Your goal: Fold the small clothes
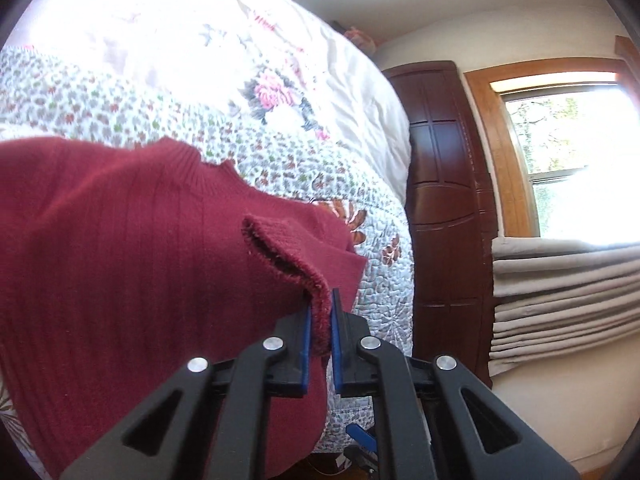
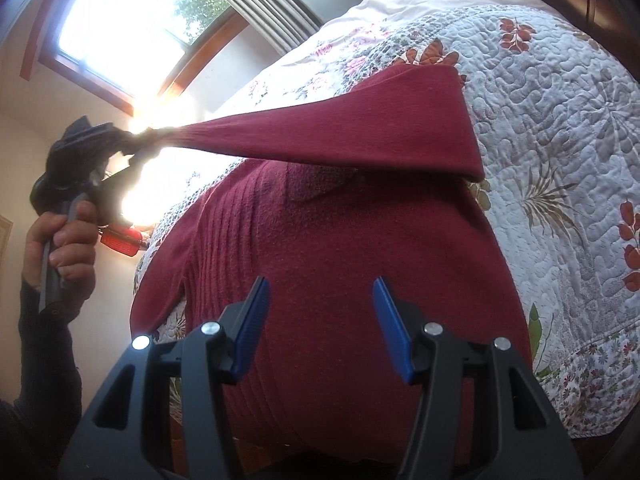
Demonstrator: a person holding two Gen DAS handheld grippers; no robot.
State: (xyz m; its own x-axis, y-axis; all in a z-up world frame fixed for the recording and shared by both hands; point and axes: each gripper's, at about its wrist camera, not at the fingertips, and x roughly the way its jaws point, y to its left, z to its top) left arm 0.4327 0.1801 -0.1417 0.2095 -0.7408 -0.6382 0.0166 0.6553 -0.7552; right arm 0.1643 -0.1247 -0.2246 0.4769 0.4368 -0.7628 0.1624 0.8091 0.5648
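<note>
A dark red knit sweater (image 2: 340,248) lies spread on the quilted bed, its ribbed collar (image 1: 188,156) showing in the left wrist view. My left gripper (image 1: 321,304) is shut on the sweater's sleeve cuff (image 1: 280,252). In the right wrist view that sleeve (image 2: 360,136) is stretched taut across the body, from the far shoulder to the left gripper (image 2: 132,146) held by a hand (image 2: 68,240) at the left. My right gripper (image 2: 322,286) hovers open above the sweater's lower body, nothing between its blue pads (image 2: 250,324).
The floral quilt (image 2: 560,160) covers the bed, with a white flowered cover (image 1: 200,40) further up. A dark wooden bed end (image 1: 444,200) stands at the bed's side. Beyond are a bright window (image 1: 568,160) and folded beige blinds (image 1: 560,292). A red object (image 2: 120,242) sits near the hand.
</note>
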